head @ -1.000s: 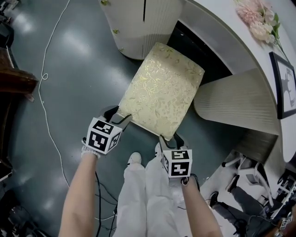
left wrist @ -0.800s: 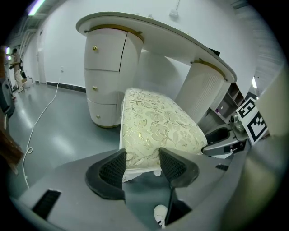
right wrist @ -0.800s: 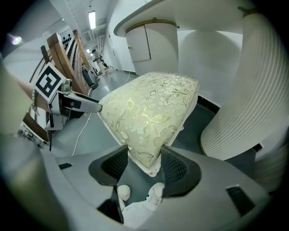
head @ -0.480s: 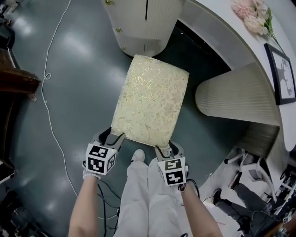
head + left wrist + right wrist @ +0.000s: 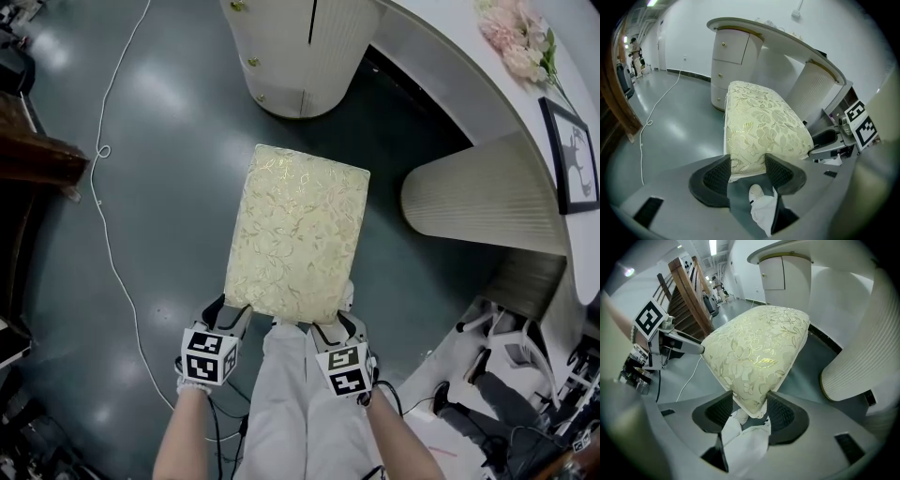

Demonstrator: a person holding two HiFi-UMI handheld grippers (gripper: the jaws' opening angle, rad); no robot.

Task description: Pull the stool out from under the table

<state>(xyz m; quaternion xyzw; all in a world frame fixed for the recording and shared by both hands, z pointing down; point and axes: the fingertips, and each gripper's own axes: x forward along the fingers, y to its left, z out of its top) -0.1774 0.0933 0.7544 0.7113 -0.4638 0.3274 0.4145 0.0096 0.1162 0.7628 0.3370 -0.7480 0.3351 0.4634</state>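
A: Saw the stool where?
B: Stood on the floor, wholly out from under the table, just in front of it.
A: And the 2 grippers?
B: Clenched on it at the end farthest from the table: by the left gripper at 1 corner, by the right gripper at the other.

Seen from the head, the stool's cushion hides its legs. The worktop runs off the edge from 12 to 3 o'clock. A framed picture at 3 o'clock is cut off. In the left gripper view, a person at 10 o'clock is too small to make out.
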